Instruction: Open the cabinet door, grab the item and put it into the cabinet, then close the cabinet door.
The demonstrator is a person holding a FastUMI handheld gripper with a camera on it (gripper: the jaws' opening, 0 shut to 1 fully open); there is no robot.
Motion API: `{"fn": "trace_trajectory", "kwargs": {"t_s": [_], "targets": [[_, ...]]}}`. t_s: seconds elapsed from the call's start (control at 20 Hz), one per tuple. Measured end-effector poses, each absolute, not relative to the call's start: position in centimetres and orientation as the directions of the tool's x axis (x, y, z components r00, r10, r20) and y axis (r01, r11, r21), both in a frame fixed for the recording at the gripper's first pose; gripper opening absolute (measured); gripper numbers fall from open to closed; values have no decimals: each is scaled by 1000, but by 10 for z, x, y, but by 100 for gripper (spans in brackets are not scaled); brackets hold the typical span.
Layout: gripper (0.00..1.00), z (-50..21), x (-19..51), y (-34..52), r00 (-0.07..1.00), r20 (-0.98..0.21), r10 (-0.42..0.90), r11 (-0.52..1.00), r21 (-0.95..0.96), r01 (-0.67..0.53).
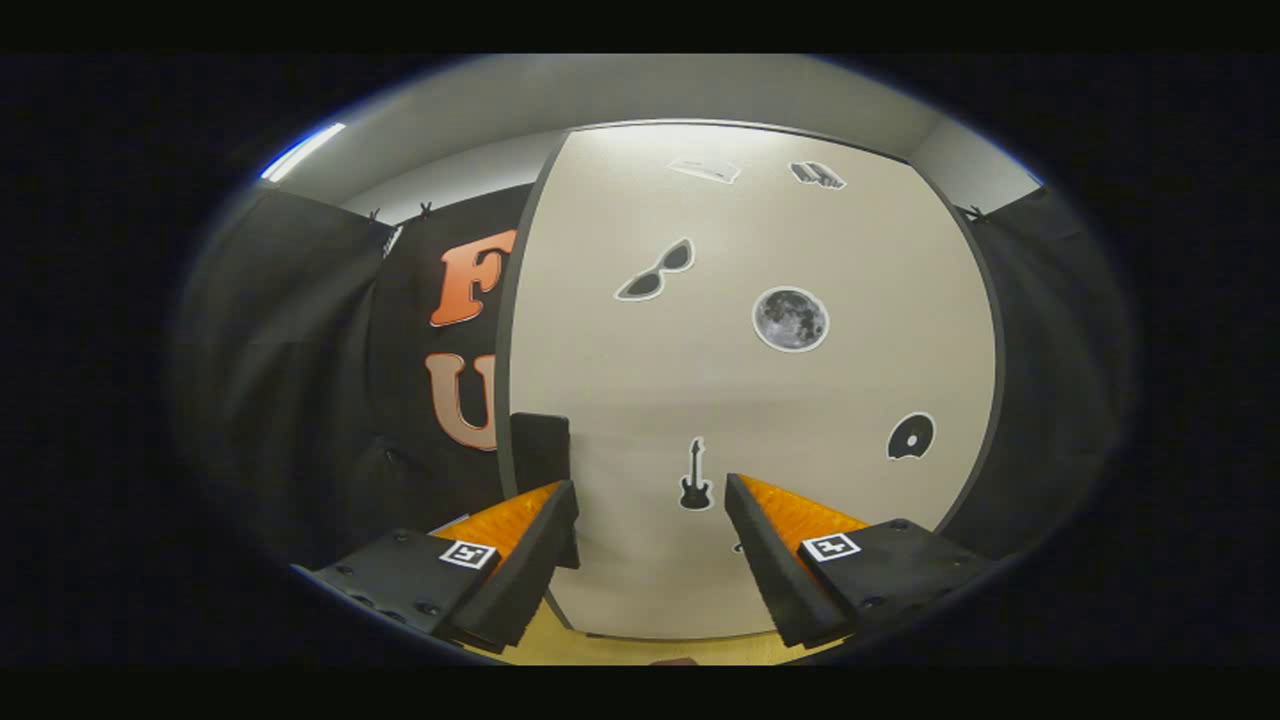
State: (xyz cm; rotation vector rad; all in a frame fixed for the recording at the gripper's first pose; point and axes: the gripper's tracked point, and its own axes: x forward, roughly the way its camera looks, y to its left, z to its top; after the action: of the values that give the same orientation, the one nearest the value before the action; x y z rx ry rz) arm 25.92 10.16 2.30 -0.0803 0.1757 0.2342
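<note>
**Pale cabinet door, closed, seen from the gripper**

Cream-white and flat, the cabinet door (760,400) stands directly ahead of the gripper (650,495) and takes up most of the scene; its dark edge runs down the left side and curves round the right. The door is shut against its frame. Six stickers can be counted on it: one pair of sunglasses (655,271), one round grey moon (790,319), one small black guitar (695,476), one black disc (911,437) with a bite out of its lower edge, and two faint ones near the top (a pale rectangle (704,170) and a dark striped shape (817,175), both too small to identify). The guitar sticker sits in the gap between the two fingers, beyond their tips.

A dark block (540,452) is fixed at the door's left edge, just above the left finger's tip; whether it is a handle cannot be told. Black cloth (300,380) hangs to the left and right as the booth's walls, held by two clips along the top of the left panel. Above the cloth run a grey-white wall and ceiling (620,90), with one bright strip light (302,151) at upper left. A yellowish wooden surface (620,650) shows beneath the door and the fingers.

The two fingers are spread wide, with nothing between them and neither touching the door. The item to be stored cannot be seen from here.
</note>
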Motion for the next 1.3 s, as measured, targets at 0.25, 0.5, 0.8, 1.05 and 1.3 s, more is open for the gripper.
{"fn": "trace_trajectory", "kwargs": {"t_s": [0.25, 0.5, 0.8, 1.05, 1.3], "targets": [[96, 21, 265, 104, 956, -187, 226, 969, -54, -240], [96, 36, 240, 103, 951, -170, 260, 961, -47, -271], [96, 76, 181, 69, 955, -110, 277, 958, -47, -283], [95, 104, 127, 24, 967, -60, 249, 966, -62, -252], [95, 115, 89, -16, 977, -44, 208, 974, -83, -211]]}}
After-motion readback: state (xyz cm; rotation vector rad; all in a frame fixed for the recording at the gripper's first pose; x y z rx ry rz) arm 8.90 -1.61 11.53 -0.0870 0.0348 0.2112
